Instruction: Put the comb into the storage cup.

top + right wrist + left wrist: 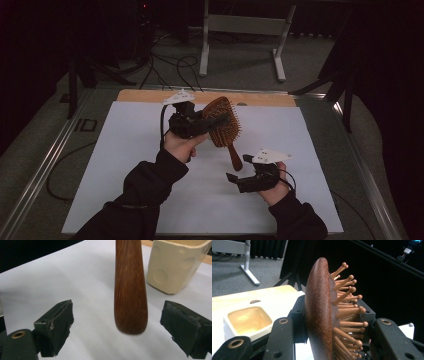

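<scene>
A lab or recording studio: black curtains (385,60) hang around the bench (280,150), which is covered in white paper, cables (165,65) trail over grey carpet behind it, and a white stand (245,30) sits beyond.

Dark curtained room, grey carpet floor (240,65) with trailing cables (170,67), white metal frame legs (240,25) beyond the white-covered table (150,200).

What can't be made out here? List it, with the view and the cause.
- Brush handle: cut off by the bottom edge in the left gripper view.
- Brush head: beyond the top edge in the right gripper view.
- Cup rim: cropped by the top and right edges in the right gripper view.
- Cup in the high view: hidden behind the left gripper and brush.
- Right gripper pads: too small and dark in the high view.
</scene>
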`<state>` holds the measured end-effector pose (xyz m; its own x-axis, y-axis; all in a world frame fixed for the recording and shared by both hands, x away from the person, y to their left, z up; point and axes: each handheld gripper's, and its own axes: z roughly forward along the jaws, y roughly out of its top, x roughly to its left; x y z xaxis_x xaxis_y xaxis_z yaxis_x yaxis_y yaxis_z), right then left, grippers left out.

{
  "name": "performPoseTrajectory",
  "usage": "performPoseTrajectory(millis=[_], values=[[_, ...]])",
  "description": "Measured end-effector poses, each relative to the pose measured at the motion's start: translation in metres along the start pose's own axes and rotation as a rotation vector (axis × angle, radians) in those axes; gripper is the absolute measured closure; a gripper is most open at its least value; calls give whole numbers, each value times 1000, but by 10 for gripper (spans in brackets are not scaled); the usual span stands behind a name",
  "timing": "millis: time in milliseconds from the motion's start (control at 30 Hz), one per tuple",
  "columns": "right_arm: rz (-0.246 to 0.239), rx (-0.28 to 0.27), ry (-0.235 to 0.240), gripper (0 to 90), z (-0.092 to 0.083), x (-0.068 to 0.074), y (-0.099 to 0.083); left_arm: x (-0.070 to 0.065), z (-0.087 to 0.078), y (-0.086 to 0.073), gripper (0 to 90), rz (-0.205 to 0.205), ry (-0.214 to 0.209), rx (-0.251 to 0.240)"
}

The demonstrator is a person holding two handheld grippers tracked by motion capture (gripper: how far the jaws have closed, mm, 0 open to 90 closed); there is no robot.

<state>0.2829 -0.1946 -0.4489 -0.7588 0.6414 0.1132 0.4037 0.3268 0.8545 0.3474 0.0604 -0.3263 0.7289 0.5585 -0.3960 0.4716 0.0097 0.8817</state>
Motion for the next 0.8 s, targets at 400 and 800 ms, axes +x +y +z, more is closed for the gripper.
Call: performPoseTrajectory(millis=[400,800], values=[[-57,-41,-39,76,-9,-2,-7,10,1,22,560,1,31,-29],[-83,-46,-55,78,-9,-2,-7,28,4,53,560,-26,89,-88]])
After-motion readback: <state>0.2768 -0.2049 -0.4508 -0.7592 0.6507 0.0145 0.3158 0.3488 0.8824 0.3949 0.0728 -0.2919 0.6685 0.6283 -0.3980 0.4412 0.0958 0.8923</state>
